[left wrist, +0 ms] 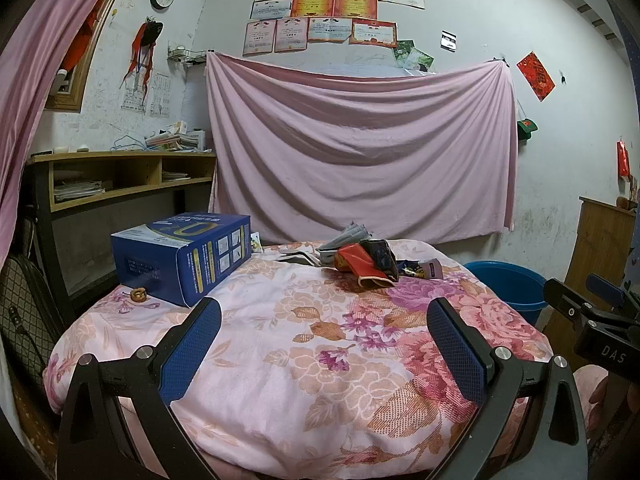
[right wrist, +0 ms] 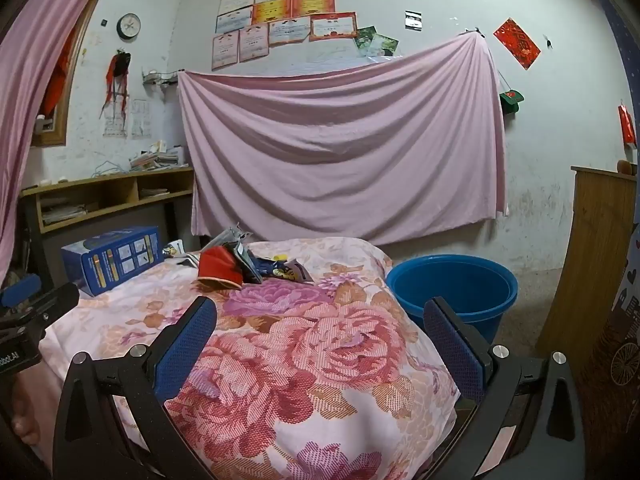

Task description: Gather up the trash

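Both the left gripper (left wrist: 324, 332) and right gripper (right wrist: 320, 332) are held slightly downward over the floral cloth (left wrist: 280, 360), jaws spread wide, nothing gripped.

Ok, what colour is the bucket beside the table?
Blue bucket, plain inside and out; the right wrist view shows it best.

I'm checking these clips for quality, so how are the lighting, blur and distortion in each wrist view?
Left wrist view: dim, even indoor light, no glare; strong fisheye bend with dark corners; the wrappers and box look sharp. Right wrist view: same soft light and bending; the bucket is clear, its inside in shadow; no motion blur.
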